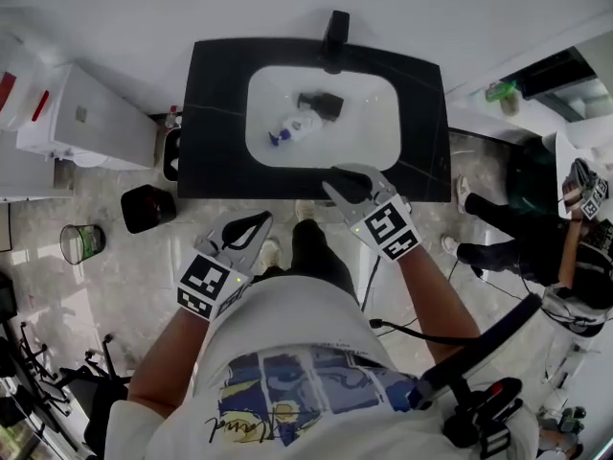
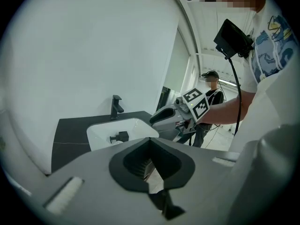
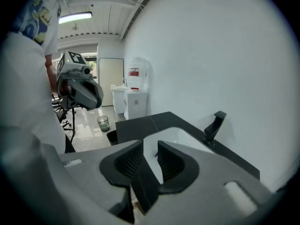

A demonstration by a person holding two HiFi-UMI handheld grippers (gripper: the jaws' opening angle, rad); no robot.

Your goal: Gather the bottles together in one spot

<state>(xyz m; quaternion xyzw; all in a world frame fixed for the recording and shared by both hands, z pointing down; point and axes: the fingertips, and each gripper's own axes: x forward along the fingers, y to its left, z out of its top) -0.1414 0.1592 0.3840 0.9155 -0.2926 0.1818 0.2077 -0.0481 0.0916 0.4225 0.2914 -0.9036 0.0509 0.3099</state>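
**Head view.**
- Black countertop (image 1: 215,113) with a white sink basin (image 1: 261,82) set into it, and a black faucet (image 1: 335,30) at its far edge.
- One white bottle with a blue cap (image 1: 290,128) lies on its side in the basin. Just beside it is a dark blocky item (image 1: 321,103) whose nature I cannot tell.
- Left gripper (image 1: 257,220) is held low, short of the counter's near edge. Its jaw tips are drawn together and it holds nothing.
- Right gripper (image 1: 343,178) is over the counter's near edge and points toward the basin, well apart from the bottle.
- On the floor to the left are a black bin (image 1: 147,207) and a mesh wastebasket (image 1: 81,243). A white cabinet (image 1: 86,113) stands against the wall.
- A second person (image 1: 536,228) stands to the right.

**Left gripper view.**
- The jaws meet at their tips, with floor showing through the loop behind them.
- Beyond them are the basin with the dark item, the faucet and the right gripper.

**Right gripper view.**
- The jaws stand a narrow slit apart with nothing gripped. White basin and a speck of blue show through the gap.
- The faucet is to the right and the left gripper is at upper left.
- A water dispenser (image 3: 133,78) stands at the far wall.
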